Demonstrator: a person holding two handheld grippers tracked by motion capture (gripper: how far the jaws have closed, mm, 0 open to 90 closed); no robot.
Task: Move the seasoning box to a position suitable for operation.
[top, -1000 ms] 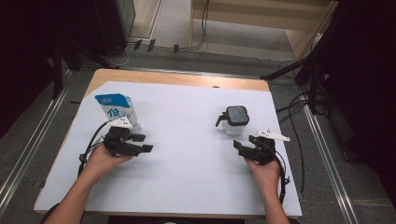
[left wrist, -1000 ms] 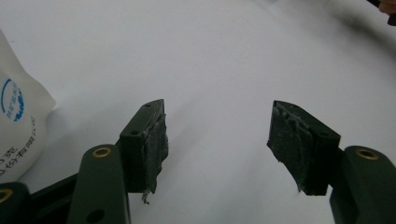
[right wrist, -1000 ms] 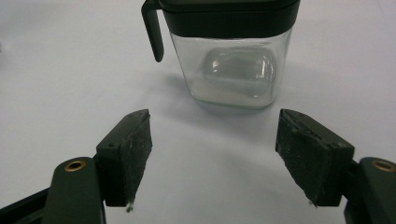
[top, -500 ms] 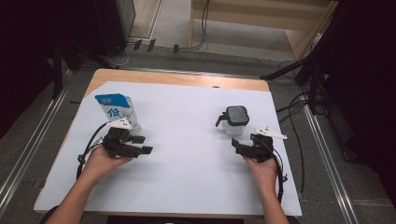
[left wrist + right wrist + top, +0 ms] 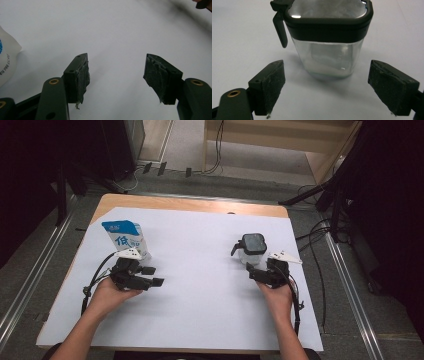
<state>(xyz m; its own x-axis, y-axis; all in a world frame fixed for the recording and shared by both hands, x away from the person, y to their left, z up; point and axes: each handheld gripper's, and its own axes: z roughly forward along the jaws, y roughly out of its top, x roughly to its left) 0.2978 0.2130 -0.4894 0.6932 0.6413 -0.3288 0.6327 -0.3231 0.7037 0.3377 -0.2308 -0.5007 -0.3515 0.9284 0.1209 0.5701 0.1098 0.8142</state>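
A clear container [image 5: 251,250] with a black lid and a side latch stands upright on the right of the white sheet. My right gripper [image 5: 254,272] sits just in front of it, open; in the right gripper view the container [image 5: 328,37] stands a little beyond the gripper [image 5: 325,86], apart from both pads. A white milk carton [image 5: 126,239] with a blue top stands at the left. My left gripper [image 5: 153,275] rests beside and in front of it, open and pointing right. In the left gripper view the gripper [image 5: 117,77] holds nothing, and the carton [image 5: 6,62] shows at the left edge.
A white sheet [image 5: 200,295] covers a wooden table [image 5: 190,204]. Metal rails run along both sides of the table, and cables lie on the floor behind and to the right. Wide bare sheet lies between the two grippers.
My right gripper has edged forward, closer to the container. The left gripper and the carton have stayed put.
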